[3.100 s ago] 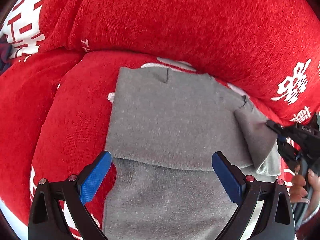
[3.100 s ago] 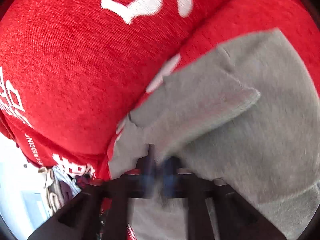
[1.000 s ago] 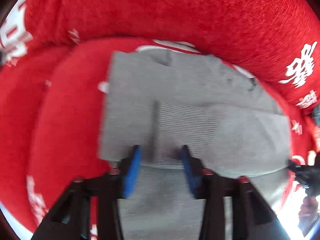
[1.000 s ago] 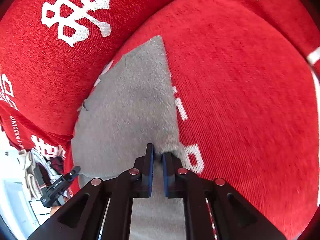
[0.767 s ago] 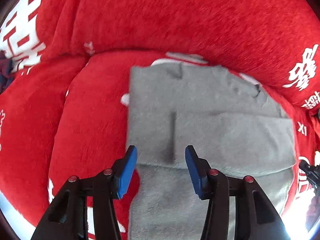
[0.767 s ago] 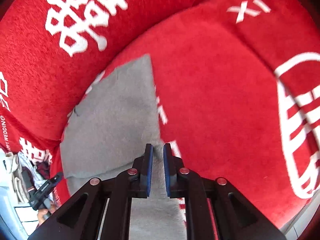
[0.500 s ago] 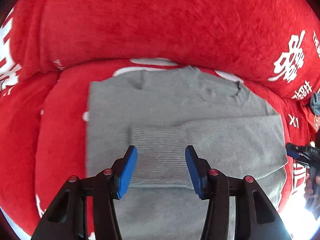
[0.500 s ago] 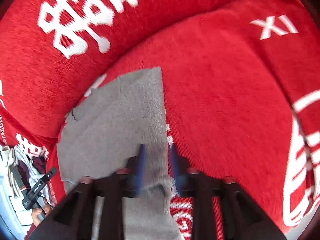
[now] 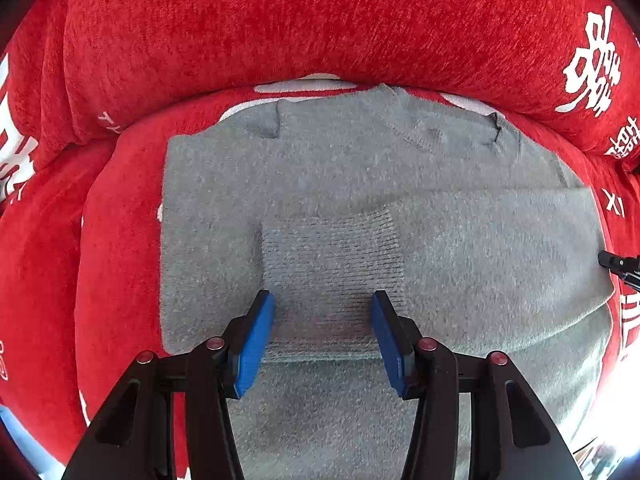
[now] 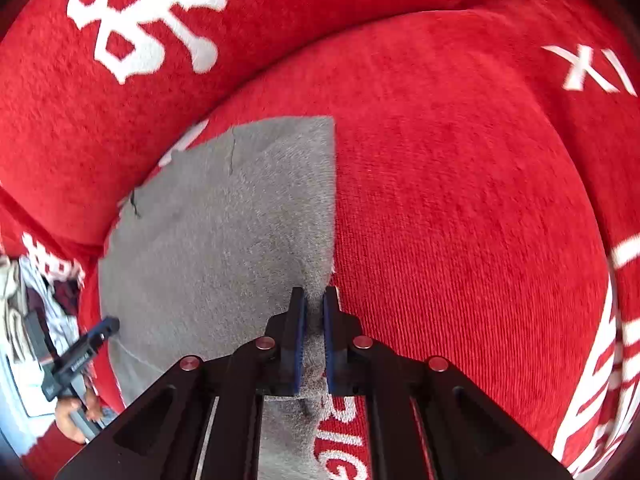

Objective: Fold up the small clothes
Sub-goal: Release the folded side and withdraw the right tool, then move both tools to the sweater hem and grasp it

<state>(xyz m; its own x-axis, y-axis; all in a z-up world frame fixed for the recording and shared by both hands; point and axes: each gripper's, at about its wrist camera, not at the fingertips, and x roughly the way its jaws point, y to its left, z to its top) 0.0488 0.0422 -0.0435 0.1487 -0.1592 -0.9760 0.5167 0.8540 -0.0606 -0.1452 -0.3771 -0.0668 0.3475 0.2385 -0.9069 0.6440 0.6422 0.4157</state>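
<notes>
A small grey sweater lies flat on a red sofa seat, collar toward the backrest. One sleeve is folded across its body, with the ribbed cuff in the middle. My left gripper is open, its blue fingers straddling the cuff just above the fabric. In the right wrist view the same sweater shows from its side. My right gripper is shut on the sweater's side edge, pinching a raised fold of grey cloth. The left gripper also shows there, at the far left.
The red sofa cover has white characters, and its backrest rises right behind the sweater. The seat cushion spreads right of the sweater. A pile of other clothes lies beyond the sofa's end. The right gripper's tip shows at the sweater's right edge.
The left gripper let go of the sleeve cuff, opened, and drew back a little over it. The right gripper stayed shut on the sweater's side edge and shifted slightly.
</notes>
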